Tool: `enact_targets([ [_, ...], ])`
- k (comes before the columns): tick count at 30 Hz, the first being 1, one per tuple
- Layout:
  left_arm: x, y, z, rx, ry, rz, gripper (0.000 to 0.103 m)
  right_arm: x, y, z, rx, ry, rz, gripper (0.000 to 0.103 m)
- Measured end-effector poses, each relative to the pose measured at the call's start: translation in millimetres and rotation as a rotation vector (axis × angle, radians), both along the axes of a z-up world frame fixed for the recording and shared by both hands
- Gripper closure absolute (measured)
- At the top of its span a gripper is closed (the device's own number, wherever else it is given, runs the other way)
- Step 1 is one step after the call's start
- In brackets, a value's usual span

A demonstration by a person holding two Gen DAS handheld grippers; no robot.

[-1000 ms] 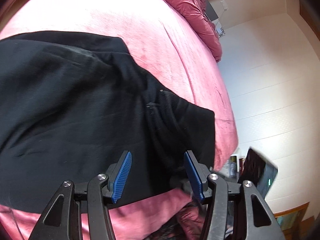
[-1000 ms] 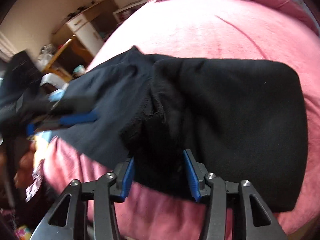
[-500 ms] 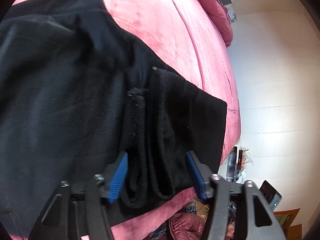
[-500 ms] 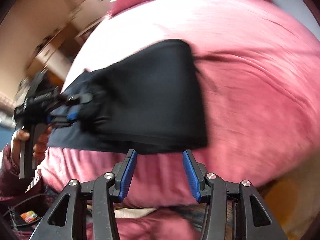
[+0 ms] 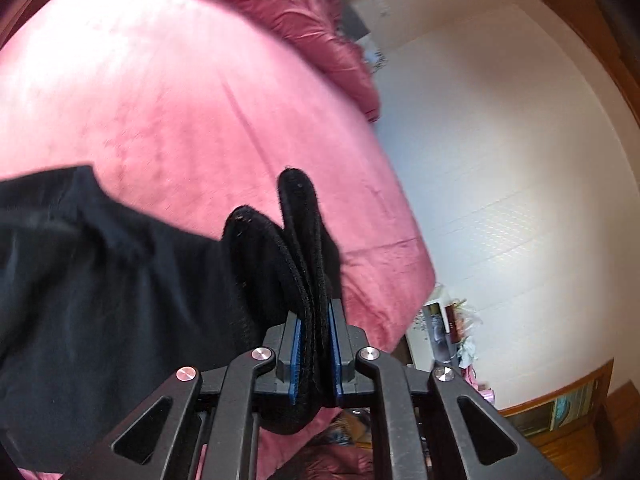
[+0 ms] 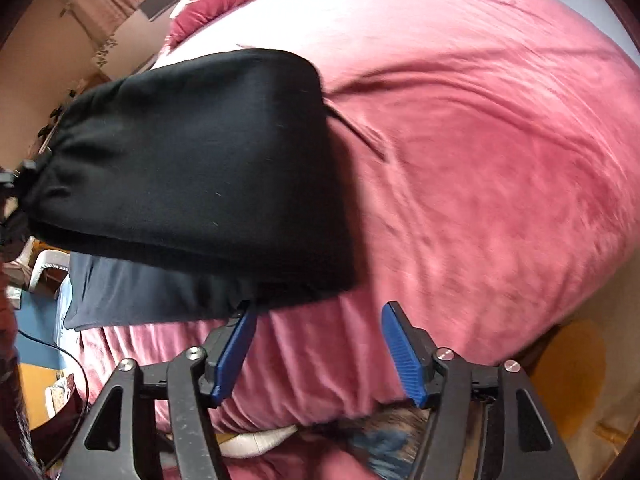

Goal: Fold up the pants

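While the left tool (image 5: pixel 314 344) pinches the pants (image 6: pixel 192 168) lying crosswise on the bed (image 6: pixel 480 160), the right tool (image 6: pixel 318 350) gapes empty.

left claw (image 5: pixel 314 350) now clamping pants (image 5: pixel 120 280), right claw (image 6: pixel 320 354) withdrawn

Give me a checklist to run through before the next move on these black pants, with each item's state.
1. Left gripper clamped on the bunched edge of the black fabric pants: ok.
2. Right gripper open and free of cloth: ok.
3. Pants doubled over, upper layer smooth: ok.
4. Edges of the layers matched: not ok, a lower layer sticks out at the near edge.
5. Bare pink velvety bedspread beside the pants: ok.
6. Far side of the fold: cannot tell.
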State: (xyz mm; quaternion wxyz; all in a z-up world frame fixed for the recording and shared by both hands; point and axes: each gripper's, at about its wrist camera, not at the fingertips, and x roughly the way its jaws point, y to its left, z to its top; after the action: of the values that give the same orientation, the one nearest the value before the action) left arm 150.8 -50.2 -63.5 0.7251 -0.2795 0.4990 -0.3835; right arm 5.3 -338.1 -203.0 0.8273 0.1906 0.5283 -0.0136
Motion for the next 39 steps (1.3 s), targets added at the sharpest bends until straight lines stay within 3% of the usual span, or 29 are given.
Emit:
enact_targets([
  [4,-5,5,10,0.015,-0.047,0.007,0.092,15,10,-3,-0.130,-0.007,-0.040,0.038],
  [6,-9,17,-2,0.045,-0.038,0.018,0.092,18,9,-10,-0.165,0.012,-0.060,0.038],
  [12,-17,36,-85,0.233,0.115,0.047,0.092,21,11,-31,-0.141,0.073,-0.061,0.035],
  [16,-21,40,-115,0.246,0.153,0.068,0.092,24,14,-32,-0.151,0.078,-0.045,0.033],
  [21,-32,21,-93,0.388,-0.004,0.048,0.092,18,16,-30,-0.140,0.095,-0.029,0.032],
  [28,-56,-16,-64,0.573,-0.233,0.035,0.092,-14,11,2,-0.188,0.115,0.082,0.032],
  [33,-65,-25,-61,0.626,-0.286,0.045,0.092,-21,3,33,-0.206,0.064,0.065,0.032],
  [39,-76,-28,-53,0.663,-0.332,0.064,0.092,13,14,46,-0.184,0.009,0.068,0.032],
])
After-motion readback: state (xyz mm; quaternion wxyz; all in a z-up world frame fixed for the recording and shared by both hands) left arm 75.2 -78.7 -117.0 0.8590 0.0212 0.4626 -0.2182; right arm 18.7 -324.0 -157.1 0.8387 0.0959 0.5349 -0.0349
